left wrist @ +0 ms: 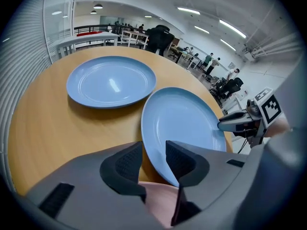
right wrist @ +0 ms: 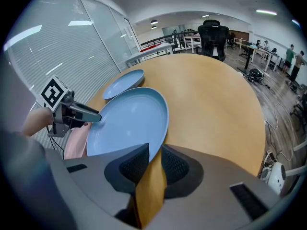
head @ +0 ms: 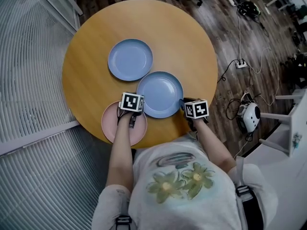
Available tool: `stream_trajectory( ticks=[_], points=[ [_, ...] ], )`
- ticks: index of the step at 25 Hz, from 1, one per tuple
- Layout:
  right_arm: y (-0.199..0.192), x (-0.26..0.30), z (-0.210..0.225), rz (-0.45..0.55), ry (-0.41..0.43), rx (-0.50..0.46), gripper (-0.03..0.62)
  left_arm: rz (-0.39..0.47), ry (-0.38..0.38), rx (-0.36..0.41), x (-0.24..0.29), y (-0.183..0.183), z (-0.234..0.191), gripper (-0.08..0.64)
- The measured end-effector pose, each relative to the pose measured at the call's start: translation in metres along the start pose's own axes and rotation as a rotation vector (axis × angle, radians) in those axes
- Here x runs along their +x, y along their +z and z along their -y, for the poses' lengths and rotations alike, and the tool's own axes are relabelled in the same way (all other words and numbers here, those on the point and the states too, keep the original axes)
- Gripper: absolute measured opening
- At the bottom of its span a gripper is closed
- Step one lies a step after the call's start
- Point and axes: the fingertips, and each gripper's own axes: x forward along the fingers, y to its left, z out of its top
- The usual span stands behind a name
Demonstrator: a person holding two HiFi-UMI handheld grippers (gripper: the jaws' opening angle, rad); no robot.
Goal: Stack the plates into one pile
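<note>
On round wooden table (head: pixel 192 37), far blue plate (head: pixel 130 59), near blue plate (head: pixel 160 94), pink plate (head: pixel 115 126)

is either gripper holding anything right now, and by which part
The right gripper is shut on the rim of the nearer blue plate. The left gripper holds nothing: its open jaws straddle that plate's opposite rim.

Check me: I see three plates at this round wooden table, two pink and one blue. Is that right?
Not quite: the colours are the other way round, two blue and one pink. The head view shows a far blue plate, a near blue plate and a single pink plate at the round wooden table.
</note>
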Motion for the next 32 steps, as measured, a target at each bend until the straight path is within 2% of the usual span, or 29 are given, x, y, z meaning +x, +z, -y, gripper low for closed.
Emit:
stream_trajectory(
  ticks=[2,4,7,13,24,32],
  points=[
    [-0.001,0.003,0.001,0.002,0.000,0.006,0.101,-0.016,0.023,0.013,0.007,-0.003,-0.004,0.156],
    [-0.001,0.002,0.000,0.007,0.007,0.017,0.100,-0.016,0.067,0.025,0.006,-0.003,-0.009,0.077],
    [-0.004,0.001,0.001,0.017,0.036,0.038,0.095,-0.008,0.079,0.025,0.003,-0.001,-0.005,0.077],
    [0.000,-0.008,-0.001,0.031,0.010,0.022,0.092,0.062,0.085,0.006,-0.010,0.012,-0.001,0.067],
    [0.025,-0.051,-0.020,0.098,-0.008,-0.071,0.092,0.184,0.104,-0.003,-0.063,0.023,0.008,0.067],
    [0.043,-0.095,-0.044,0.170,0.033,-0.141,0.092,0.347,0.055,-0.089,-0.122,0.022,0.023,0.066]
  ],
)
